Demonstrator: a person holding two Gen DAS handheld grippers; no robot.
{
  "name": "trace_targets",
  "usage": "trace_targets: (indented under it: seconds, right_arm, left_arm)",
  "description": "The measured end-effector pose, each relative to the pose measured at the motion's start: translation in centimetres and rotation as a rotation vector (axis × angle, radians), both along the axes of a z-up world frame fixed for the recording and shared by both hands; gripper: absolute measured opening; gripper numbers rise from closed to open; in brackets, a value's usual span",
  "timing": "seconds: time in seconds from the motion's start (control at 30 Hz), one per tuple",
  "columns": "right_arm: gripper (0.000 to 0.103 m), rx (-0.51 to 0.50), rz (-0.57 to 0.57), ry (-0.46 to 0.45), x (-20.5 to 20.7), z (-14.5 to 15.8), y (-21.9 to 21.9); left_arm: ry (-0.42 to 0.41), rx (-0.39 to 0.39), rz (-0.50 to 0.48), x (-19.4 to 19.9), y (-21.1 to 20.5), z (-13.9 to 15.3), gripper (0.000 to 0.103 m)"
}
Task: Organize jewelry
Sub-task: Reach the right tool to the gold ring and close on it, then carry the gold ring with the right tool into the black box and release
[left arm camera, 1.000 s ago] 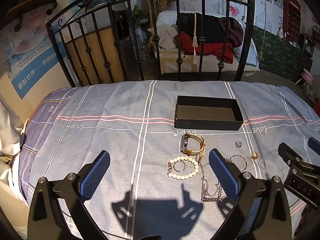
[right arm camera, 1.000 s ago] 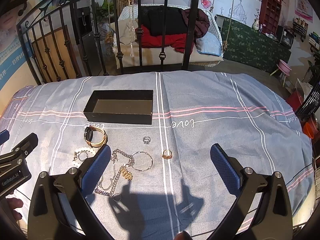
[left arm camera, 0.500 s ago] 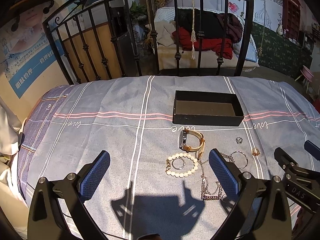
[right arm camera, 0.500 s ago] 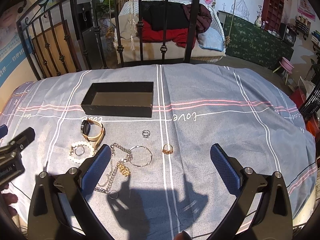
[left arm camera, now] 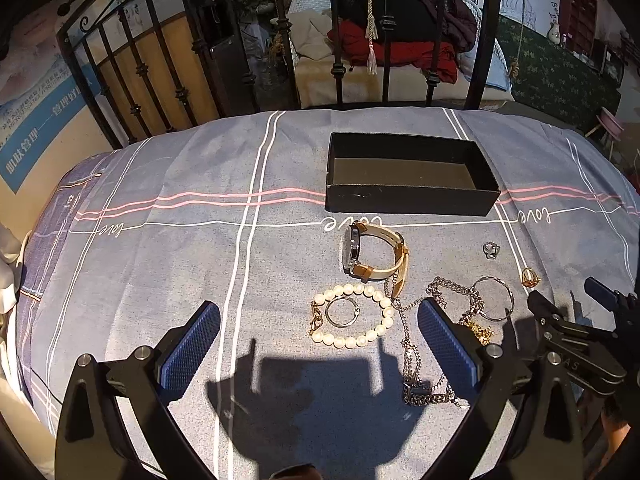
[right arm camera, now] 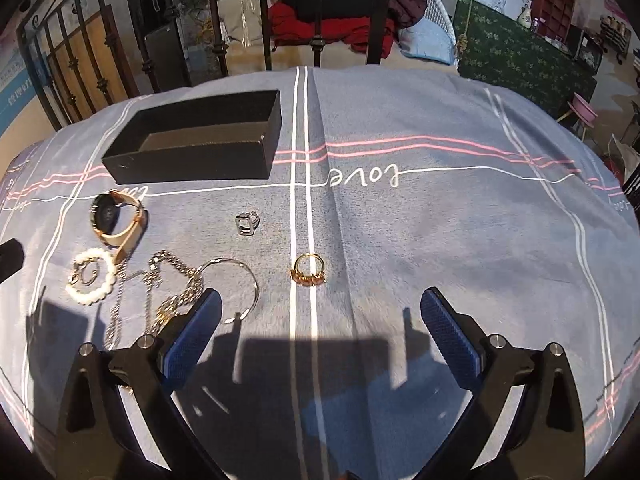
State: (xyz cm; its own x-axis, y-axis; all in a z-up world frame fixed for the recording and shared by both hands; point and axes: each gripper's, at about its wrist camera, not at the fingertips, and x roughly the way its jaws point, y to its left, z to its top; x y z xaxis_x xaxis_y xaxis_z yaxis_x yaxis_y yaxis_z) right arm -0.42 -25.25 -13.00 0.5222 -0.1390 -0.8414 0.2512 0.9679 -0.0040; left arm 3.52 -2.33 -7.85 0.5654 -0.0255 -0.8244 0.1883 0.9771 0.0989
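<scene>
While both tools hang above it with nothing between their pads, the grey bedsheet (left arm camera: 168, 264) with white and pink lines spreads across both views, backed by a black iron bed frame (left arm camera: 340, 68). Near the far middle of the sheet sits a black box (left arm camera: 408, 174), lidless and with nothing inside. The left gripper (left arm camera: 320, 338) is spread wide, its blue pads either side of the pearl bracelet (left arm camera: 352, 316), which lies flat on the sheet with a thin metal ring (left arm camera: 342, 312) inside its loop. The right gripper (right arm camera: 320, 330) is likewise released, poised just short of the gold ring (right arm camera: 308, 270), which rests on the white double stripe. Just in front of the box lies a wristwatch (left arm camera: 374, 254) on its side, dark face toward the left and tan strap curled. To its right, a tangle of silver and gold chains (left arm camera: 440, 320) runs toward the near edge, touching a silver hoop bangle (left arm camera: 494, 300). A small silver ring (right arm camera: 247, 223) sits alone between the box and the gold ring, apart from both.
</scene>
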Motion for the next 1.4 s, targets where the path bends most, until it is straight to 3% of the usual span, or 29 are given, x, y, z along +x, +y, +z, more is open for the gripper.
trace_targets:
  seconds: [0.13, 0.33, 0.4, 0.47, 0.5, 0.7, 1.0, 1.17, 1.4]
  right_arm:
    - [0.096, 0.007, 0.007, 0.045, 2.4, -2.5, 0.0]
    - [0.073, -0.002, 0.019, 0.047, 3.8, -3.4, 1.4]
    - [0.047, 0.032, 0.037, 0.040, 4.0, -3.4, 1.5]
    - [0.028, 0.048, 0.047, 0.036, 4.1, -3.2, 1.8]
    - [0.024, 0.039, 0.054, 0.038, 4.1, -3.1, 2.0]
    - [0.024, 0.068, 0.065, 0.031, 3.9, -1.6, 2.1]
    - [0.024, 0.055, 0.124, -0.125, 7.0, 6.4, 3.9]
    - [0.024, 0.045, 0.151, -0.138, 10.8, 7.4, 5.0]
    - [0.023, 0.005, 0.208, -0.073, 15.3, 5.3, 7.5]
  left_arm:
    - [0.008, 0.008, 0.009, 1.3, 0.0, -0.8, 0.097]
    - [0.030, 0.024, 0.016, 3.4, -0.5, -2.8, 0.097]
    - [0.045, 0.022, 0.014, 3.9, -0.8, -3.5, 0.097]
    - [0.048, 0.015, 0.008, 4.1, -1.0, -3.8, 0.097]
    - [0.050, 0.016, 0.003, 4.2, -1.2, -3.8, 0.097]
    - [0.046, 0.026, -0.017, 4.0, -1.8, -3.8, 0.097]
    - [-0.012, 0.019, -0.021, 4.2, -1.8, -0.7, 0.097]
    - [-0.025, 0.024, -0.017, 4.5, -1.3, 0.1, 0.097]
    - [-0.028, 0.026, -0.004, 5.2, -0.3, 0.1, 0.097]
